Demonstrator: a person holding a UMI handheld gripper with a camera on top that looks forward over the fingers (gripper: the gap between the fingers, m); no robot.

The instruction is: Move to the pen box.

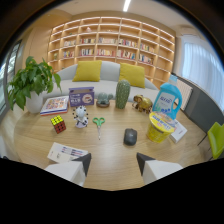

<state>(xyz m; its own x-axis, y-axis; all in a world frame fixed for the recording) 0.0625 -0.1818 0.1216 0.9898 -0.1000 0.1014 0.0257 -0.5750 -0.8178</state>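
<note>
Gripper: I see my gripper (pixel 114 167) low over the near edge of the wooden table (pixel 110 165); its two white fingers (pixel 75 169) stand well apart, so it is open, and nothing is between them.
Pen box: I take the purple box (pixel 81 96) at the far side of the table for the pen box. It stands upright, well beyond the fingers and to the left of them, just beside the stack of books (pixel 54 105).
Ahead of the fingers: a grey computer mouse (pixel 130 136) lies beyond the right finger, and a pair of green-handled scissors (pixel 98 123) lies further, near the middle of the table.
Left side: a leaflet (pixel 66 151) lies just beyond the left finger; behind it are a colour cube (pixel 58 124) and a small spotted figure (pixel 80 116).
Right side: a yellow cup (pixel 160 127), tilted, and behind it a blue bottle (pixel 167 100).
Far row: a green cactus-shaped vase (pixel 122 94) and a small brown animal toy (pixel 142 103).
Background: a potted plant (pixel 31 81), a sofa with yellow cushions (pixel 88 70), and bookshelves (pixel 112 45).
</note>
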